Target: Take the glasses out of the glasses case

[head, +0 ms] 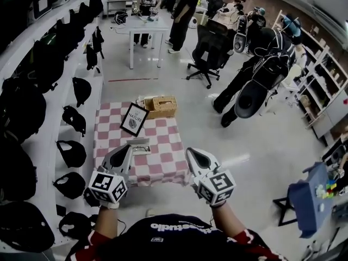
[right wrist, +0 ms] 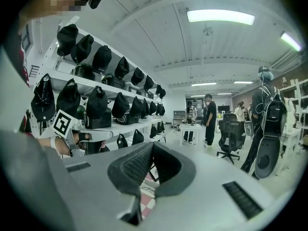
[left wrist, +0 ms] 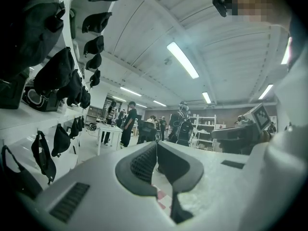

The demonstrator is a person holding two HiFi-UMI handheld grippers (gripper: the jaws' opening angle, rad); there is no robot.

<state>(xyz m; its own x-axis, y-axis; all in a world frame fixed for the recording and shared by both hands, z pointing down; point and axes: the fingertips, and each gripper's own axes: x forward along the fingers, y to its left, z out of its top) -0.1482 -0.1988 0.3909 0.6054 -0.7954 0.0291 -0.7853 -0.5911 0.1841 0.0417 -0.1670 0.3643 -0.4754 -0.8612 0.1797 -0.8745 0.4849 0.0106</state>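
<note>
1. I can make out the glasses case [head: 140,145] only as a pale, flat shape near the near-left corner of the counter [head: 166,165], lying on the pink-and-white checked cloth [head: 163,140]. It is too small for me to tell whether it is open.
2. The left claw [head: 129,149] hangs above that corner, its tip just short of the case. In the left gripper view its jaws [left wrist: 156,146] meet at the tips with nothing between them.
3. The right claw [head: 191,153] is held level with it over the near-right corner, pointing away from me. Its jaws [right wrist: 153,146] are likewise pressed together and empty.
4. Behind the case, a framed picture [head: 134,119] stands tilted, with a wicker basket [head: 161,106] at the far edge.
</note>
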